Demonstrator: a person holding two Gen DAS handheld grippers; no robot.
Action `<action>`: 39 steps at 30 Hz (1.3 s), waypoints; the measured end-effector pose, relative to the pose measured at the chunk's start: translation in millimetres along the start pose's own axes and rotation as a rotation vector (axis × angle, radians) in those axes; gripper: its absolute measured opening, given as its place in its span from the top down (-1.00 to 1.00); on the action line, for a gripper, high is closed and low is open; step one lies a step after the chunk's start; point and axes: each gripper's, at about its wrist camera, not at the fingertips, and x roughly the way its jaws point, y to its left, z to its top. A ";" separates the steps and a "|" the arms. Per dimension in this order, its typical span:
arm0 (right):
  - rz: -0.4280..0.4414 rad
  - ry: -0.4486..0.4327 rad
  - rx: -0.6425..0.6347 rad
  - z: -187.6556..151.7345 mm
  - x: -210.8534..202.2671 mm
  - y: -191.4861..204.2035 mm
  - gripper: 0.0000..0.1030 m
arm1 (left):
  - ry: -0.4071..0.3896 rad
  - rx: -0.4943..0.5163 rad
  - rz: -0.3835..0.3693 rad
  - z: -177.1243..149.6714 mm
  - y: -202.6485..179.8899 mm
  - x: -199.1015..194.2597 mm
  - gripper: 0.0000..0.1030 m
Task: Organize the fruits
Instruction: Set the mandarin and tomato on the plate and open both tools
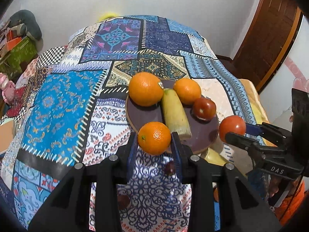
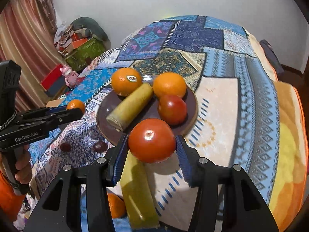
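Above the near rim of the plate [image 1: 202,135], two fruits are held at once. An orange [image 1: 154,137] is gripped in the left gripper [image 1: 154,145], its jaws closed to the fruit's width with the blue pads pressed on either side. A tomato [image 2: 152,140] is gripped in the right gripper [image 2: 152,148], jaws likewise closed on it from both sides.

On the plate, a banana piece [image 1: 174,112] lies with its long axis running from the far rim towards the near rim, cut end nearest the left jaws. It is flanked by a big orange [image 1: 145,89] and a second orange [image 1: 187,90] at the far side, with another tomato [image 1: 204,108] on the right.

The deciding relation is judged to be this: bare plate lies just ahead of and below each held fruit, left of the banana for the orange, right of it and near the plated tomato for the held tomato. The right gripper seems the nearer to its gap. Small dark fruits [image 2: 100,146] and a loose orange [image 2: 115,205] are left on the patterned cloth [image 1: 58,96].
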 end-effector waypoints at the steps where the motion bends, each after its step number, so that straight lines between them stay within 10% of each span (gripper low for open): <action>1: 0.003 0.000 -0.008 2.9 3.2 2.6 0.10 | 0.000 0.001 0.000 2.4 -0.2 2.3 0.33; 23: 0.001 0.062 -0.076 17.5 46.3 16.0 0.10 | 0.086 0.021 0.012 24.3 1.1 65.5 0.33; 39: -0.009 0.022 -0.077 18.4 25.6 16.0 0.07 | 0.046 0.025 0.011 17.8 0.4 32.9 0.29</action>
